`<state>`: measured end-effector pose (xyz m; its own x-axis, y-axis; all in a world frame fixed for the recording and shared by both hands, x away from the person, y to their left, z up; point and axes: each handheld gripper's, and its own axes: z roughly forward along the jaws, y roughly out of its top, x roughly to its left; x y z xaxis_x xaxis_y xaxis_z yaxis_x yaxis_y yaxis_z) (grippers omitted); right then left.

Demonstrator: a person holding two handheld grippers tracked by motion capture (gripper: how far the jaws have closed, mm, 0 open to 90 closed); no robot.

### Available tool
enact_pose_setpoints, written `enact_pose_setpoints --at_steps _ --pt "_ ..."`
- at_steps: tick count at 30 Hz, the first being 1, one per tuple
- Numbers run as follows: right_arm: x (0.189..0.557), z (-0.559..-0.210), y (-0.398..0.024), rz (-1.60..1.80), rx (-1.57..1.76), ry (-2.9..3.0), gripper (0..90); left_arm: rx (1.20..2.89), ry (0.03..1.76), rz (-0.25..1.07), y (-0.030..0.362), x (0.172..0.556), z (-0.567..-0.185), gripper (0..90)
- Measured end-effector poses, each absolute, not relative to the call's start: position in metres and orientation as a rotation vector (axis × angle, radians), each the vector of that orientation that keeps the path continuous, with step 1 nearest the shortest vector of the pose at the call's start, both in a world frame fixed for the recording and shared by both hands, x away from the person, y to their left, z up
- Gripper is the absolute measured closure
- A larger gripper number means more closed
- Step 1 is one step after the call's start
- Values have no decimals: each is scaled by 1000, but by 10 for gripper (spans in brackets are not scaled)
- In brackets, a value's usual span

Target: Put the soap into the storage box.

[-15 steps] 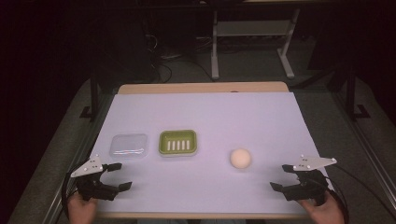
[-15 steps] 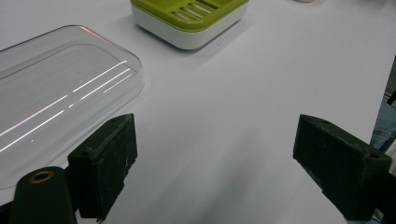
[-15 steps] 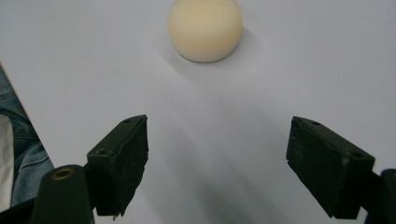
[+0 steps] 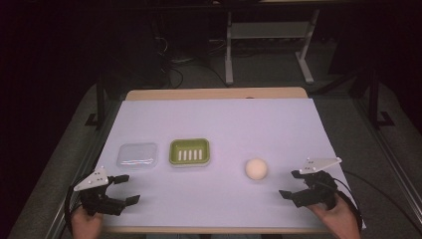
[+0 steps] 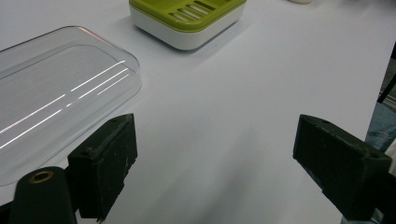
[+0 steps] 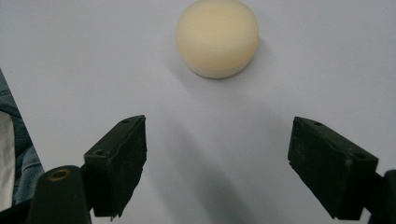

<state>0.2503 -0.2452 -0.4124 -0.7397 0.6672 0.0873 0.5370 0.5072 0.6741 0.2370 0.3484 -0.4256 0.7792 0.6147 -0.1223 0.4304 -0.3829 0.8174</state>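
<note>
Right now the soap [image 4: 256, 169] is lying right of the dish [image 4: 189, 152], apart from it, with the right gripper [image 4: 293, 184] pointing at it, jaws apart, likely lining up a grab; the left gripper [image 4: 125, 189] is waiting, spread, near the lid [image 4: 137, 155].

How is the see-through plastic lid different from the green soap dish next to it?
The clear plastic lid is see-through and plain on top; the green soap dish with a white base is solid-coloured and has a row of slots. The lid sits left of the dish and nearer the left gripper, while the dish is closer to the round cream soap. Both are rounded rectangles of similar size, lying flat on the white table, untouched.
</note>
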Motion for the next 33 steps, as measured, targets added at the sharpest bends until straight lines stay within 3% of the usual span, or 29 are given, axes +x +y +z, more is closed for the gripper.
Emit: enact_pose_setpoints --at_steps 33 --pt "295 -391 -207 934 940 2669 168 2031 790 255 350 237 -425 129"
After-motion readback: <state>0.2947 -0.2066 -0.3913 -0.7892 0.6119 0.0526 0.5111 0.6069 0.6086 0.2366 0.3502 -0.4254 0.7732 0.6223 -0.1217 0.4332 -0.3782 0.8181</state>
